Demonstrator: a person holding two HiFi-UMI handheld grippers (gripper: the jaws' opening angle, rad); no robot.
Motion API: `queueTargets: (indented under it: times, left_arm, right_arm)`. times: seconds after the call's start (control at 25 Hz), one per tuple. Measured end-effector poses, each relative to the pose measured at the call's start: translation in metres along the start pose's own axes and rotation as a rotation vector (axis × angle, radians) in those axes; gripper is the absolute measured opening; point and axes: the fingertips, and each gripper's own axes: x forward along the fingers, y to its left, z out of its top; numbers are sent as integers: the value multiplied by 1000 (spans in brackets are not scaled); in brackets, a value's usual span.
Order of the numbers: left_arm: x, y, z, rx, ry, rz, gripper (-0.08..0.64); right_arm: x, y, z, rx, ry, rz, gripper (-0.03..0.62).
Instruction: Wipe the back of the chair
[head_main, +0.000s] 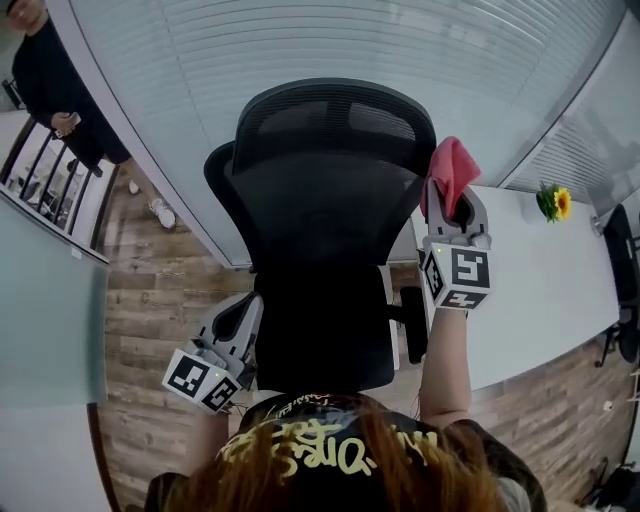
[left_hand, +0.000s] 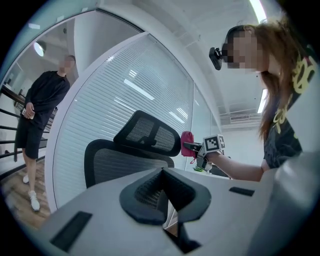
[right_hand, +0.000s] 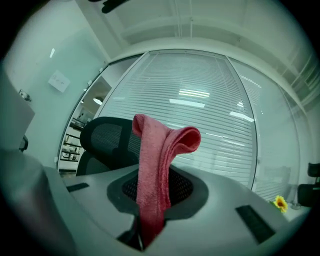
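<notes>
A black mesh office chair stands in front of me, its back (head_main: 320, 200) topped by a headrest (head_main: 335, 120). My right gripper (head_main: 455, 215) is raised beside the back's right edge, shut on a pink-red cloth (head_main: 452, 170) that sticks up out of its jaws. In the right gripper view the cloth (right_hand: 157, 160) folds over above the jaws, with the chair (right_hand: 107, 137) behind it to the left. My left gripper (head_main: 238, 318) hangs low at the chair's left side, jaws together and holding nothing. The left gripper view shows the chair back (left_hand: 120, 162) and the cloth (left_hand: 187, 142).
A glass wall with blinds (head_main: 350, 50) runs behind the chair. A white table (head_main: 540, 290) with a yellow flower (head_main: 556, 203) is at the right, close to the chair's armrest (head_main: 412, 320). A person in black (head_main: 55, 90) stands at the far left on the wooden floor.
</notes>
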Motion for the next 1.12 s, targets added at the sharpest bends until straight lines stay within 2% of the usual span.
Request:
queueTargets:
  times: [0.32, 0.8, 1.12]
  left_arm:
    - [-3, 6, -1, 2, -1, 56, -9]
    - [-10, 27, 7, 11, -3, 19, -9]
    - [-26, 49, 10, 1, -6, 21, -9]
  right_arm:
    - [13, 1, -5, -32, -16, -56, 69]
    - [13, 10, -4, -36, -2, -167, 69]
    - [35, 47, -12, -30, 31, -126, 69]
